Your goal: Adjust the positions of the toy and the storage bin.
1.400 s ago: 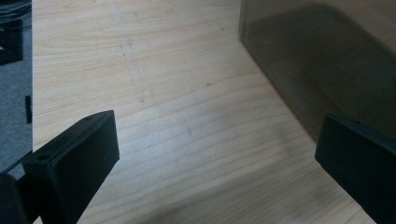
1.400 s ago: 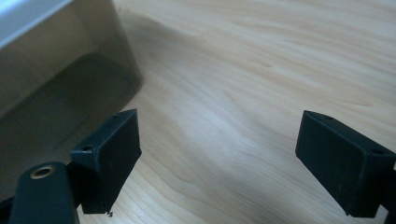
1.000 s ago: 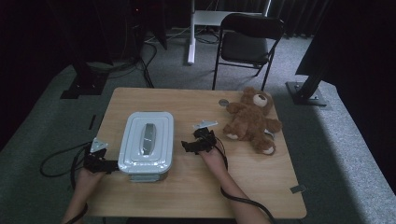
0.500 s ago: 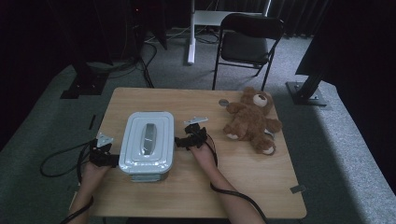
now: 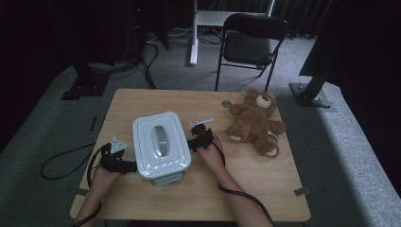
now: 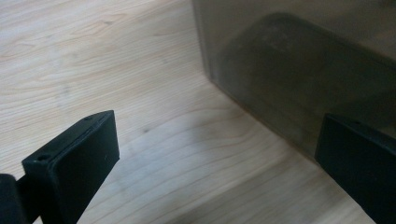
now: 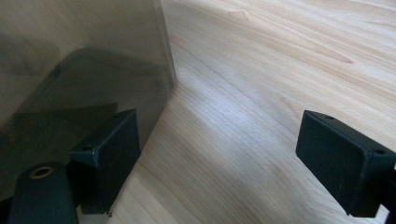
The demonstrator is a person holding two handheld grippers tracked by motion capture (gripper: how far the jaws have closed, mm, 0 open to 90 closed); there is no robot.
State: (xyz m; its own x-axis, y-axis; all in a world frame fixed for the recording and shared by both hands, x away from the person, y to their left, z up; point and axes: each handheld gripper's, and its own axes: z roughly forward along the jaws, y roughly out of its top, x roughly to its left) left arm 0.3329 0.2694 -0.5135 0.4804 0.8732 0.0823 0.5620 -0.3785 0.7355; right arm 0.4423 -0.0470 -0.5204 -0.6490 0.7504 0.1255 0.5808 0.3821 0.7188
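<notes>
Both your grippers, left gripper (image 5: 128,166) and right gripper (image 5: 191,143), sit spread wide beside the lidded box (image 5: 161,144) at mid-table (nothing gripped); squeeze unevenly and it'll skid toward the teddy bear (image 5: 254,122).

High view dim, soft, low detail; surroundings near black, desk (image 5: 246,189) the one lit patch. Both gripper views brighter, wood grain sharp. Box wall (image 6: 299,70) beside each hand-held gripper murky, casts soft shadow on wood. Near jaw edges slightly blurred.
</notes>
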